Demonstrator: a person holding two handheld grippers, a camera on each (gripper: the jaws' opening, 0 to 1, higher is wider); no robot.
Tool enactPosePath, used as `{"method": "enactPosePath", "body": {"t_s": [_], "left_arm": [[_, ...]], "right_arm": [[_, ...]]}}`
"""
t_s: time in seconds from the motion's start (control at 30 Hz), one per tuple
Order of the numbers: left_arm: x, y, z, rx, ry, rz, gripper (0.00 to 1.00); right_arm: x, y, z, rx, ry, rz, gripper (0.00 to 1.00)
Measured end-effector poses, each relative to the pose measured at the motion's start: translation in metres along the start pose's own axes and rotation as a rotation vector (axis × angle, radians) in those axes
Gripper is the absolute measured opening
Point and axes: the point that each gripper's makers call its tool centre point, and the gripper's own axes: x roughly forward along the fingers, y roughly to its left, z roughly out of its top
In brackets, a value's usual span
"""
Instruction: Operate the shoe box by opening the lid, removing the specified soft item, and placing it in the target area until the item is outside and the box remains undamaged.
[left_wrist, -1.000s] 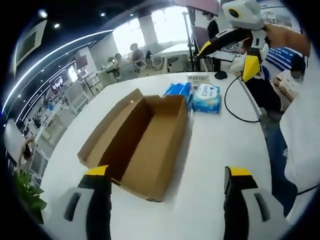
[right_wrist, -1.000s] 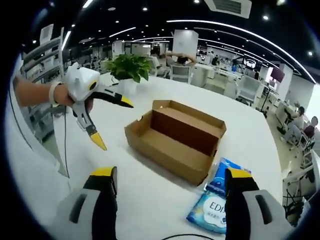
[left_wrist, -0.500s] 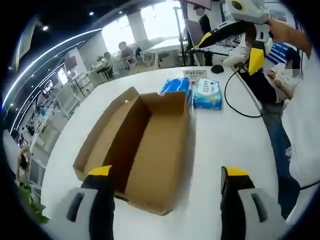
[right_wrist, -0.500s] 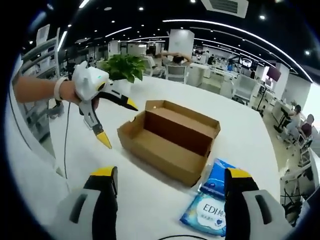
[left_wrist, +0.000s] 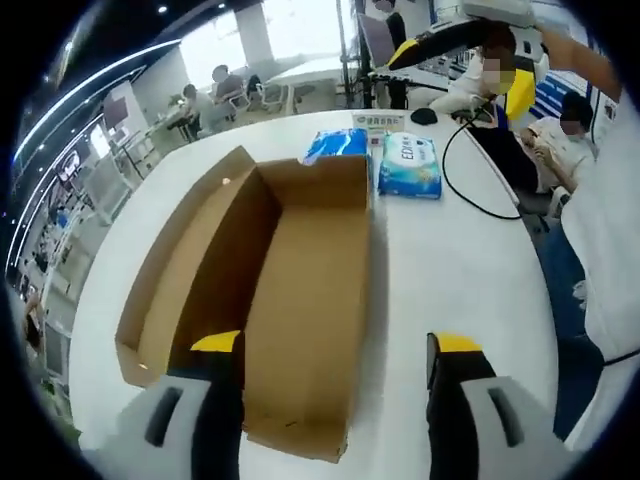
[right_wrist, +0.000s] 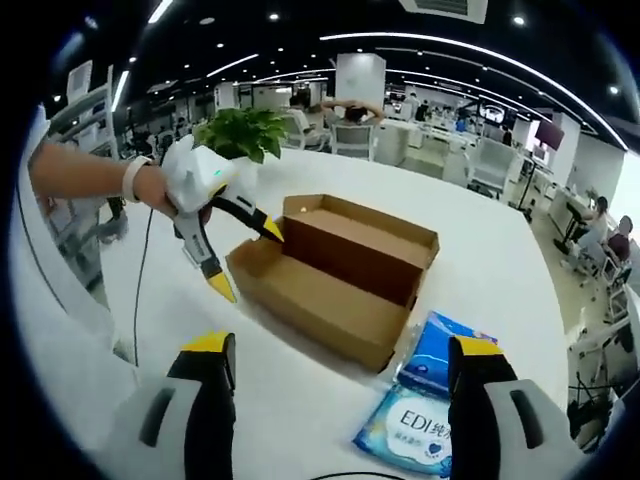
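Note:
The brown cardboard shoe box (left_wrist: 300, 280) lies open on the white table (left_wrist: 450, 270), its lid folded out flat to the left; the inside shows bare cardboard. My left gripper (left_wrist: 337, 345) is open just above the box's near end, with the left jaw over the box floor and the right jaw over the table. In the right gripper view the left gripper (right_wrist: 250, 262) is held by a hand at the box's (right_wrist: 330, 270) left end. Two soft wipe packs (left_wrist: 408, 165) (left_wrist: 335, 146) lie past the far end. My right gripper (right_wrist: 343, 345) is open and empty, above the table near the packs (right_wrist: 412, 432).
A potted plant (right_wrist: 243, 132) stands on the table behind the box. A black cable (left_wrist: 470, 190) trails across the table's right side. The right gripper (left_wrist: 450, 35) hangs high beyond the packs. People sit at desks further off, and a person in white stands at the table's right edge (left_wrist: 610, 230).
My left gripper has moved forward and down to the box's near end, so the box looms larger. The right gripper has hardly moved.

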Motion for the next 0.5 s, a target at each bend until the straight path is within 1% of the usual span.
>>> {"method": "enactPosePath", "body": {"t_s": [0.07,0.17,0.23,0.33,0.5], "left_arm": [[0.004,-0.001,-0.001,-0.010,0.007,-0.019,0.70],[0.011,0.000,-0.002,-0.016,0.021,-0.018,0.71],[0.013,-0.003,-0.002,-0.041,0.033,-0.037,0.70],[0.017,-0.005,-0.005,-0.017,0.053,-0.047,0.68],[0.022,-0.004,-0.005,-0.022,0.063,-0.062,0.59]], "right_arm": [[-0.001,-0.004,0.002,0.002,-0.001,-0.002,0.89],[-0.003,-0.007,0.006,0.007,-0.012,-0.010,0.89],[-0.005,-0.010,0.009,0.006,-0.037,-0.026,0.88],[-0.004,-0.009,0.004,0.028,-0.027,-0.019,0.88],[-0.002,-0.006,0.000,0.032,-0.015,-0.012,0.88]]}}
